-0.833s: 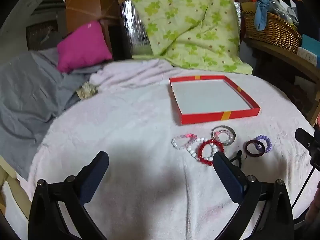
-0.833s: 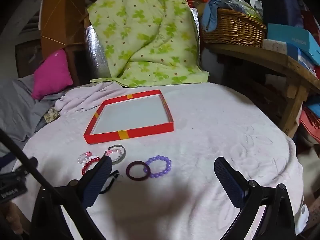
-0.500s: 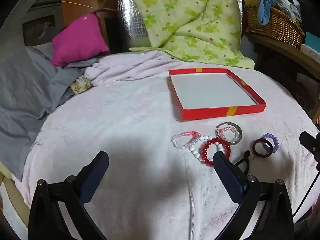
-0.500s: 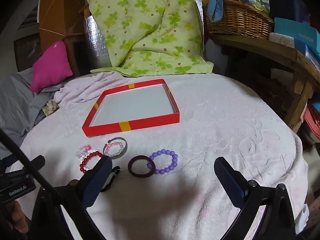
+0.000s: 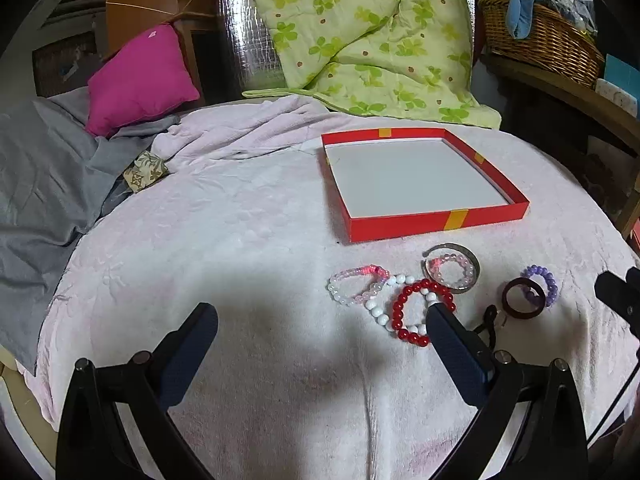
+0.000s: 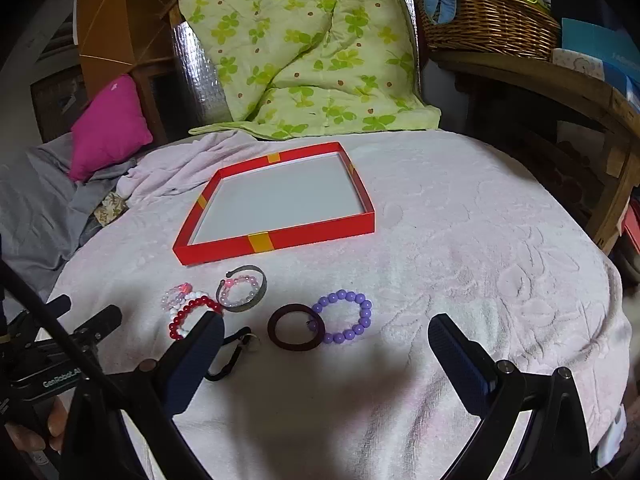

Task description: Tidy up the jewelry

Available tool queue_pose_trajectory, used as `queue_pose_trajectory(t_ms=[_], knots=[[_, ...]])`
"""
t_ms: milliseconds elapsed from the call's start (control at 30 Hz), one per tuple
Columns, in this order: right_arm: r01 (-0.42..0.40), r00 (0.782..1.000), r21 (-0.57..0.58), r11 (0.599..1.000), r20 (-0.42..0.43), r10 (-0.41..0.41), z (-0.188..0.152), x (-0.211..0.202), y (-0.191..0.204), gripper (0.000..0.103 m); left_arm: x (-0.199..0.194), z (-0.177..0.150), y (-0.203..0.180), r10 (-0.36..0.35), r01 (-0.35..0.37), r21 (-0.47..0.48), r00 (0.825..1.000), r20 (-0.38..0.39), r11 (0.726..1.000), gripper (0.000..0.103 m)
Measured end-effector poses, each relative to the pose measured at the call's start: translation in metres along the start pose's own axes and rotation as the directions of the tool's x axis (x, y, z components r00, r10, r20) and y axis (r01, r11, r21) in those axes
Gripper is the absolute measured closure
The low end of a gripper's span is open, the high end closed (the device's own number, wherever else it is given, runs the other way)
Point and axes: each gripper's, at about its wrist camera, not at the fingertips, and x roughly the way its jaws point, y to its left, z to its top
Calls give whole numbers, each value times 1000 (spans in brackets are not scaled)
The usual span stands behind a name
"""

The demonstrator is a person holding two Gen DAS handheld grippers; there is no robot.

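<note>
Right gripper (image 6: 324, 346), jaws spread and empty, hovers over a pink-blanketed bed (image 6: 460, 248). A dark maroon ring bangle (image 6: 296, 331) touching a purple beaded bracelet (image 6: 347, 317) lies at 12 o'clock between its fingers. The left gripper (image 5: 320, 334), equally spread, sits farther off; the shallow red cardboard tray (image 6: 224, 254) waits beyond at 11 o'clock.

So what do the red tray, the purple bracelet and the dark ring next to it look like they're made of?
Red tray: likely cardboard; thin flat matte walls, yellow tape-like strips.
Purple bracelet: round glossy beads, plastic or glass, can't tell which.
Dark ring: smooth solid bangle, maybe wood or resin; unclear.
</note>
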Motion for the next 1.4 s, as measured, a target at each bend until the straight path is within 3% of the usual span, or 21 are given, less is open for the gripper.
queue_pose_trajectory(t_ms=[333,1400], knots=[[36,998,-63,997,55,-33,-7,-13,14,0,0,-1,2,42,-42,-11,999,15,999,0],[41,998,-36,999,43,-39,-7,-14,1,0,-1,-2,0,48,-48,-2,999,12,999,0]])
